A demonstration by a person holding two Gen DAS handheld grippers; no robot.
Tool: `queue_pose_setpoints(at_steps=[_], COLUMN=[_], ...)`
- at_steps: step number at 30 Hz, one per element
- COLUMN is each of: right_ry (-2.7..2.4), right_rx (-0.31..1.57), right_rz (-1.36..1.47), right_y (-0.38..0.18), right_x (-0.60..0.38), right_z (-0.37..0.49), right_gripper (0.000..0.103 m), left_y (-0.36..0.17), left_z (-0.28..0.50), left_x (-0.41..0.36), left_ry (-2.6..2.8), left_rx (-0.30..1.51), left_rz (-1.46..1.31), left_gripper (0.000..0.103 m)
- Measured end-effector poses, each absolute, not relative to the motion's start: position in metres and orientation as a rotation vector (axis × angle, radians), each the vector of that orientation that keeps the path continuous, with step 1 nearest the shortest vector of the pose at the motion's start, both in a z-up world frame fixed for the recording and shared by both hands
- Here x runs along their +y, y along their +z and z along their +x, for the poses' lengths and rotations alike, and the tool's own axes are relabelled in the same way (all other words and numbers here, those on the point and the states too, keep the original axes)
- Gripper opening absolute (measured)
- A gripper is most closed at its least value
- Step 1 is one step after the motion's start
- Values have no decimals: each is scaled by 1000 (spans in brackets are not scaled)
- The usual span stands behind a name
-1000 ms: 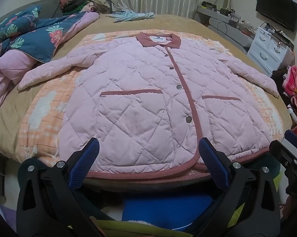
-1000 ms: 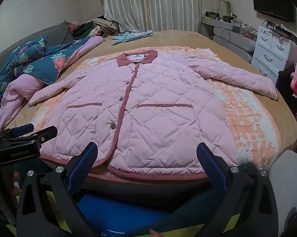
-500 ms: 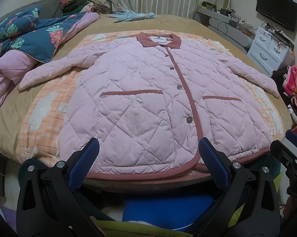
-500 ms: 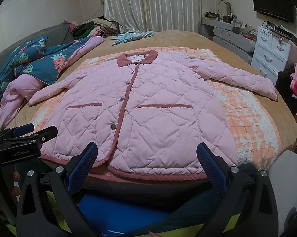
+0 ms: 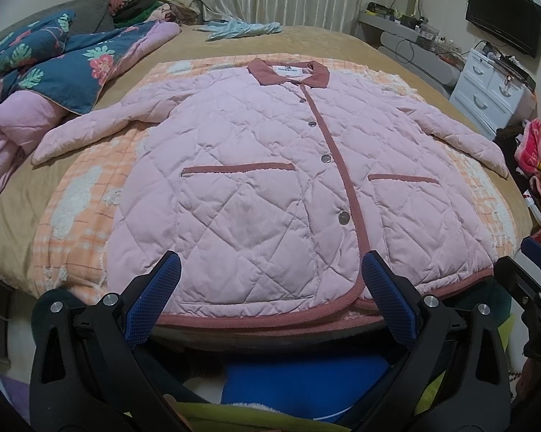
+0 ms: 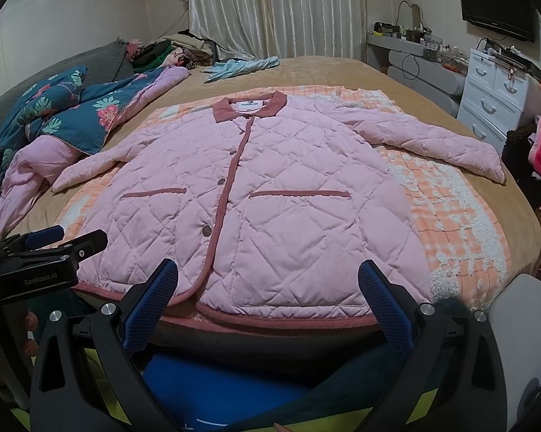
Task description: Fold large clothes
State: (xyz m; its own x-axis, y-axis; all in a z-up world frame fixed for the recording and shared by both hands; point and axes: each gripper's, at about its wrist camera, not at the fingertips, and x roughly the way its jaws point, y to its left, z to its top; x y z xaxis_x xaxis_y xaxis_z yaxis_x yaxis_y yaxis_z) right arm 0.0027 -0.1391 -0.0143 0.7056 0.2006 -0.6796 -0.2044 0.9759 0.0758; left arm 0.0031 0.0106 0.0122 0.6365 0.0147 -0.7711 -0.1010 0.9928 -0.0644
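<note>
No fold has been made yet: the pink quilted jacket (image 5: 270, 187) lies flat and buttoned on an orange checked blanket (image 5: 72, 216) at the near end of the bed (image 6: 342, 72), both sleeves spread outward, so all the folding is left. It looks puffy, diamond-stitched, with corduroy-like rose trim. The left claw (image 5: 270, 298) and right claw (image 6: 266, 298) hover spread wide near the hem, holding nothing.

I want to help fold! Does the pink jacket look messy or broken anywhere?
Nothing looks broken. The pink jacket lies flat and buttoned on the orange blanket, sleeves spread wide. Its hem slightly overhangs the bed's near edge. A faint darker patch shows below one pocket. Both tools are open, touching nothing.
</note>
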Motion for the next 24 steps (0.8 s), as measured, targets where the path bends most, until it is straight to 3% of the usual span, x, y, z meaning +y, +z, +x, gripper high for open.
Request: queue_pose_setpoints(at_steps=[24], right_ry=[224], right_rx=[754], right_rz=[-10], right_y=[-12], right_x=[-141], right_z=[5], right_gripper=[99], left_y=[0], left_z=[7], left_x=[-3], left_ry=[62], left_rx=[879], left_rz=[-104], left_gripper=[94])
